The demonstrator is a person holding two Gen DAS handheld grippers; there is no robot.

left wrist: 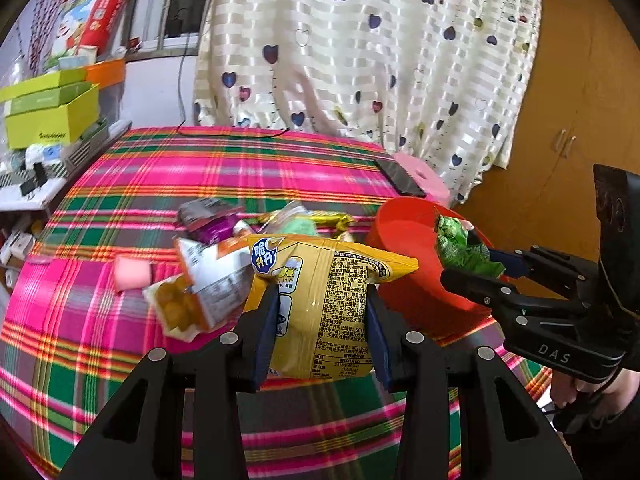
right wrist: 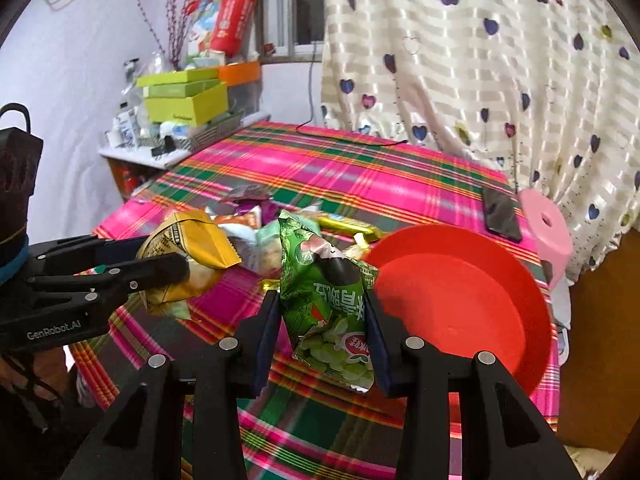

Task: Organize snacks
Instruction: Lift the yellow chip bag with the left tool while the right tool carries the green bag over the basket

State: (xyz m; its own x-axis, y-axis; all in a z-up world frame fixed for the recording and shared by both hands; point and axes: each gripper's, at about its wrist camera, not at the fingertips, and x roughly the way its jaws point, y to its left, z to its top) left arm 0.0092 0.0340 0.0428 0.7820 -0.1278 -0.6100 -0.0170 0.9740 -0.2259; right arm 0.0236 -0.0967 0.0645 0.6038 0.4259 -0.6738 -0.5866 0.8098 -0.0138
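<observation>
My left gripper (left wrist: 322,308) is shut on a yellow chip bag (left wrist: 320,300) and holds it above the plaid table; it also shows in the right wrist view (right wrist: 188,256). My right gripper (right wrist: 324,316) is shut on a green snack bag (right wrist: 328,304), held left of the red bowl (right wrist: 460,300). In the left wrist view the green bag (left wrist: 464,248) hangs over the red bowl (left wrist: 408,240). A pile of loose snacks (left wrist: 208,264) lies on the table behind the yellow bag.
A black phone (left wrist: 400,178) lies near the table's far right edge beside a pink stool (left wrist: 424,176). Green boxes (left wrist: 52,112) and clutter stand on a shelf at the left. A curtain (left wrist: 360,48) hangs behind the table.
</observation>
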